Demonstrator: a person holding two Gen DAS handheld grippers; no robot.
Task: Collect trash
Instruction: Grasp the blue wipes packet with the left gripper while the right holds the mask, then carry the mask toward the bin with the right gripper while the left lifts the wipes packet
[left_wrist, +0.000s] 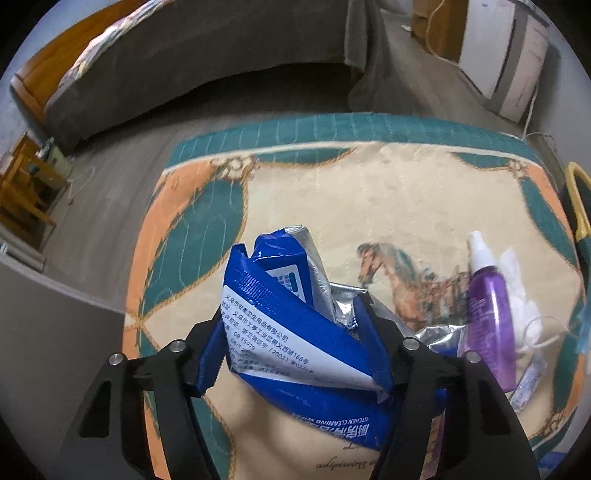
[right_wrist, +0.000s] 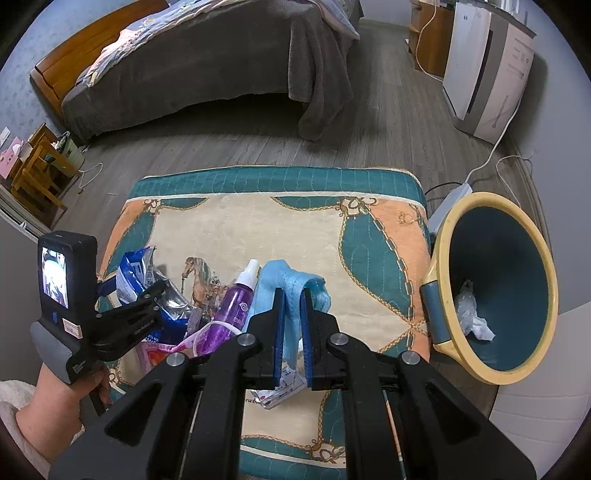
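Left tool (left_wrist: 291, 354): I tilt it down, pinching the blue pack (left_wrist: 295, 332).
Right tool (right_wrist: 291, 332): tilted down, pinching a mask (right_wrist: 291, 291).
Hidden: mask's lower end.

Wipes pack (left_wrist: 295, 332): glossy blue plastic film, silver foil lining, crumpled. Bottle (left_wrist: 491, 314): translucent purple plastic, smooth, white cap. Mat (right_wrist: 258, 221): quilted cloth, matt, stitched. Mask (right_wrist: 295, 284): pale blue nonwoven fabric, finely textured. Bin (right_wrist: 498, 280): smooth plastic, cream rim with slight sheen. Left gripper (left_wrist: 291, 354) and right gripper (right_wrist: 291, 332): matt black plastic, bright metal screws. Floor (right_wrist: 388, 110): wood-look planks noted.
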